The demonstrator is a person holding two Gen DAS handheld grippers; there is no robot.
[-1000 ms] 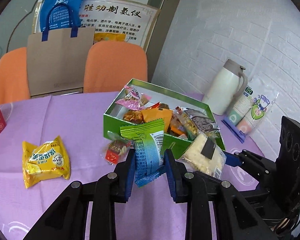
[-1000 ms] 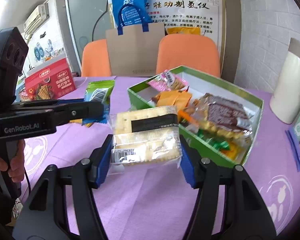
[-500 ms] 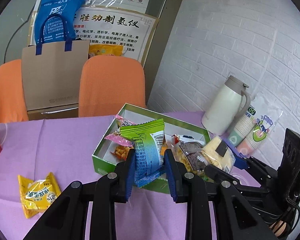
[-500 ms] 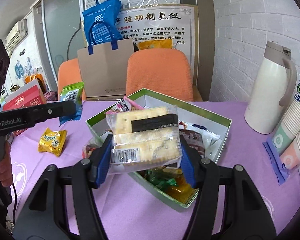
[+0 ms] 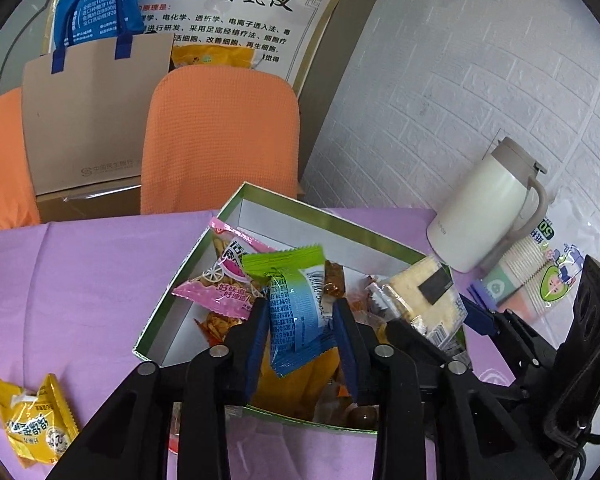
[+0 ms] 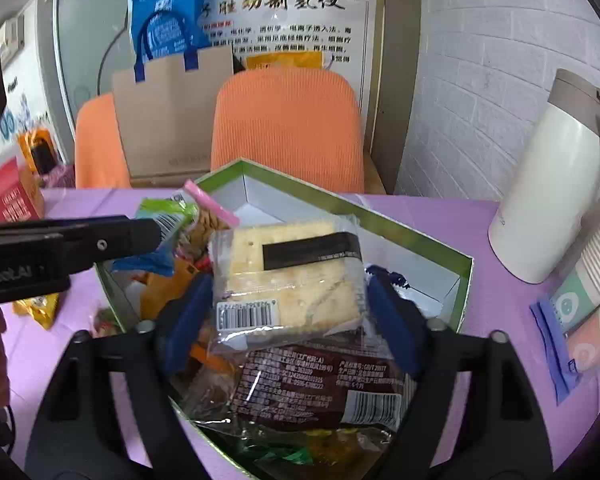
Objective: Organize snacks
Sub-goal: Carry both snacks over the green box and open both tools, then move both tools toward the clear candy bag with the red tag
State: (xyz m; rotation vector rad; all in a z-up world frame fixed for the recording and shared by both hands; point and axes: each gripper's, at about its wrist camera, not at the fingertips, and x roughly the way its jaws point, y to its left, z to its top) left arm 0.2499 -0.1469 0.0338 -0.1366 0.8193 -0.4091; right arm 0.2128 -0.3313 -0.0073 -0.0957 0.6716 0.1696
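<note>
Both grippers tilt down over the green box (image 5: pixel 384 240), jaws just opening. Left gripper (image 5: pixel 302 322): pads spread, the green-blue packet (image 5: pixel 296 304) loose between them above the snacks. Right gripper (image 6: pixel 286 300) at its three o'clock: pads wide, clear of the cracker pack (image 6: pixel 290 276) lying on a brown packet (image 6: pixel 324 384). Yellow packet (image 5: pixel 36 420) lies at eight o'clock on the purple tablecloth (image 5: pixel 80 280).

A white thermos jug (image 6: pixel 548 184) stands far right of the fingers, paper cups (image 6: pixel 592 292) beside it. Beyond them, orange chairs (image 6: pixel 286 128), a brown paper bag (image 6: pixel 168 120) and a wall poster (image 6: pixel 296 20).
</note>
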